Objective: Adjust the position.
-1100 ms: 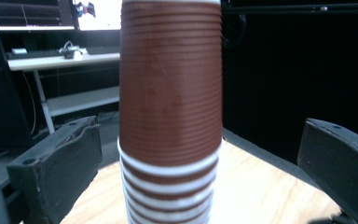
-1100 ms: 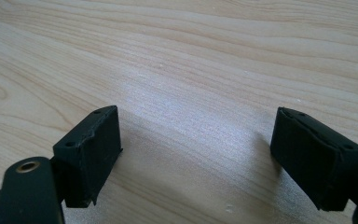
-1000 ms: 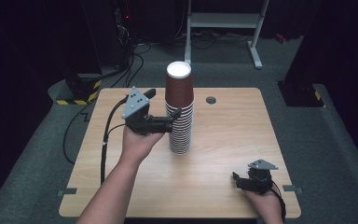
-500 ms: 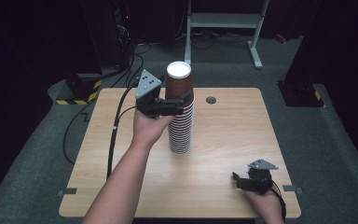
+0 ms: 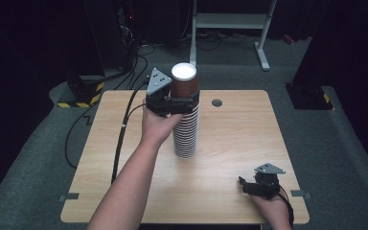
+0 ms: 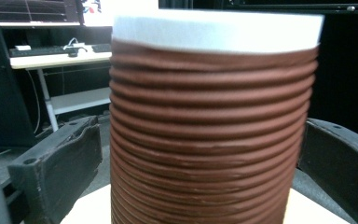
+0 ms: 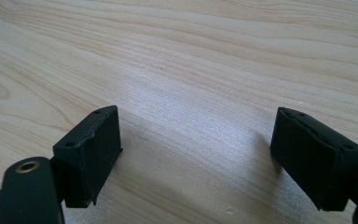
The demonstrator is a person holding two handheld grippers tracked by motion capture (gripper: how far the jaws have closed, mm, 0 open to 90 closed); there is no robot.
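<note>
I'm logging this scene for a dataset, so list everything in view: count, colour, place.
Cup stack: one tall stack, brown with white rims, table centre.
Table: one, light wood.
Grommet: one, dark, far side of the table.
Desk frame: one, white, floor behind.
Striped base: one, black and yellow, floor at far left.
Left gripper: one, black, jaws either side of the top cup, gaps visible.
Right gripper: one, black, open, near right corner of the table.
</note>
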